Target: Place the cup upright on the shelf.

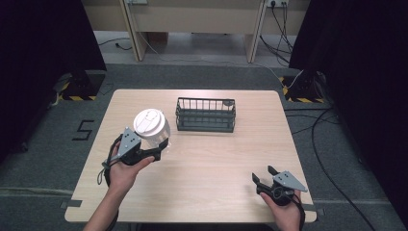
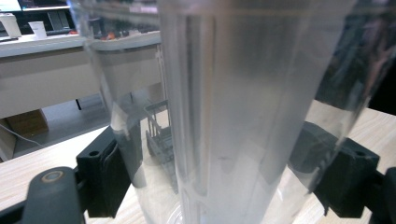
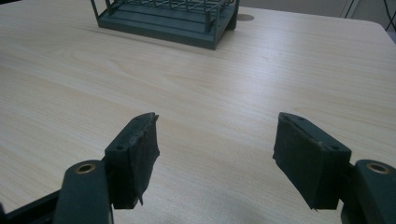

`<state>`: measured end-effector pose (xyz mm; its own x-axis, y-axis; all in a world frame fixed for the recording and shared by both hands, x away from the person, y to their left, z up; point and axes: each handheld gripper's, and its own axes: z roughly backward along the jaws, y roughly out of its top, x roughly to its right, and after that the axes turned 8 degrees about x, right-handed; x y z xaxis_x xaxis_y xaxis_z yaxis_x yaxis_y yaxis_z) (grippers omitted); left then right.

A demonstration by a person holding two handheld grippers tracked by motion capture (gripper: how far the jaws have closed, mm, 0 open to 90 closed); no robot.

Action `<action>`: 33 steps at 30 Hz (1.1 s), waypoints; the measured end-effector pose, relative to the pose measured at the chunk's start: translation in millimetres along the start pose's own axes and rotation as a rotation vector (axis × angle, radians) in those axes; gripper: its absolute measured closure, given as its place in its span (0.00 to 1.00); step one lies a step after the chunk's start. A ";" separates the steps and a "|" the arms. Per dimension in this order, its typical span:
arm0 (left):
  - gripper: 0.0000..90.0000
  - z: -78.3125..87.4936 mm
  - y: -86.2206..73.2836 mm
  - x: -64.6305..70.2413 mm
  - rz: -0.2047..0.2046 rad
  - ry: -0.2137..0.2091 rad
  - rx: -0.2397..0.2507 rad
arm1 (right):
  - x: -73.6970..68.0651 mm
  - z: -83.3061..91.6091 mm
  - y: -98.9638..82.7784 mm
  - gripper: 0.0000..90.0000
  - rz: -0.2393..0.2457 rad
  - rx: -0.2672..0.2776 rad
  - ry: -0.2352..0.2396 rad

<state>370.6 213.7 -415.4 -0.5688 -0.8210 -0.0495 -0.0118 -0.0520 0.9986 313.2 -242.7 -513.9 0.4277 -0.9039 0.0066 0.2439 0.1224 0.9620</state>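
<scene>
Left gripper (image 1: 159, 150) fingers clamp upright clear plastic cup with white lid (image 1: 151, 126); dark wire basket (image 1: 206, 115) lies just right-forward; right gripper (image 1: 263, 177) released.

The work surface is a light wood-grain table (image 1: 216, 163) with rounded corners, standing on grey carpeted floor (image 1: 57, 159). A black figure "5" (image 1: 82, 129) is marked on the floor left of the table. Black curtains (image 1: 43, 43) hang at both sides. Stand bases with yellow-and-black hazard tape (image 1: 77, 91) sit at the curtain edges. A pale wooden bench (image 1: 192, 19) stands beyond the table. Black cables (image 1: 327, 144) run across the floor at right.
</scene>
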 end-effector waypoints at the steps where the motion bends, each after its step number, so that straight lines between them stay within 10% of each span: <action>1: 0.19 0.0 0.0 0.0 0.000 0.000 0.000 | 0.2 0.0 0.0 0.35 0.001 0.000 0.000; 33: 0.19 -37.4 9.8 5.1 -0.012 -0.027 0.003 | 0.6 0.1 0.0 0.35 0.000 0.001 0.000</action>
<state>398.3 187.7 -406.6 -0.5903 -0.8049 -0.0613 -0.0216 -0.0601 0.9980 313.3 -243.3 -513.8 0.4276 -0.9040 0.0062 0.2429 0.1215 0.9624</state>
